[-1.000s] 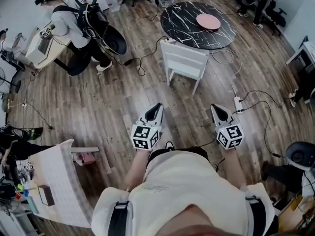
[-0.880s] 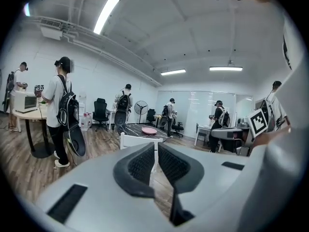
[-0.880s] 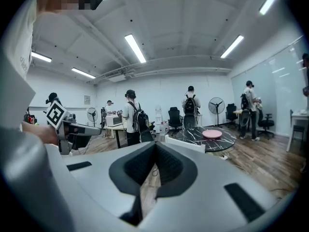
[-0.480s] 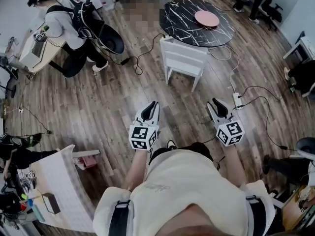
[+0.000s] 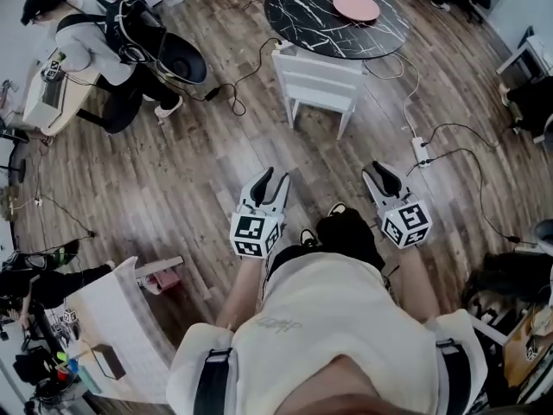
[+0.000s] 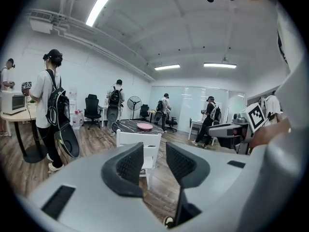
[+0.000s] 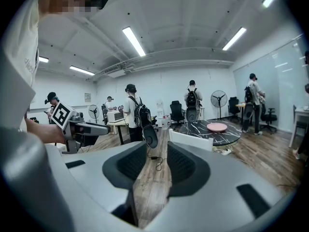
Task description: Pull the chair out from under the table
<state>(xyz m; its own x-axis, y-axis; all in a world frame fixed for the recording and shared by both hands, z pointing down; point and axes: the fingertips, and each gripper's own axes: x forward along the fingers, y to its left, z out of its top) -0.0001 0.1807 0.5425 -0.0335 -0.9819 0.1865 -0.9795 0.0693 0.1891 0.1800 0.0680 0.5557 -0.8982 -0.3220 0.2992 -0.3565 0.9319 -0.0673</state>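
A white chair (image 5: 318, 80) stands with its seat tucked under a round black marble table (image 5: 327, 24) that bears a pink plate (image 5: 356, 7). Both grippers hover over the wood floor well short of the chair. My left gripper (image 5: 272, 181) points at the chair, jaws opening, nothing between them. My right gripper (image 5: 378, 172) does the same, jaws opening and empty. In the left gripper view the chair (image 6: 137, 138) shows beyond the left gripper (image 6: 154, 150). In the right gripper view the chair (image 7: 190, 139) lies right of the right gripper (image 7: 157, 151).
A power strip (image 5: 421, 151) with cables lies on the floor right of the chair. Another cable (image 5: 233, 102) runs left of it. A person with a backpack (image 5: 104, 41) stands at a desk far left. A white table (image 5: 112, 318) sits near left.
Both grippers' jaws have gone from shut to spread apart. The chair and table now sit higher in the head view, and a dark shoe shows between the grippers.
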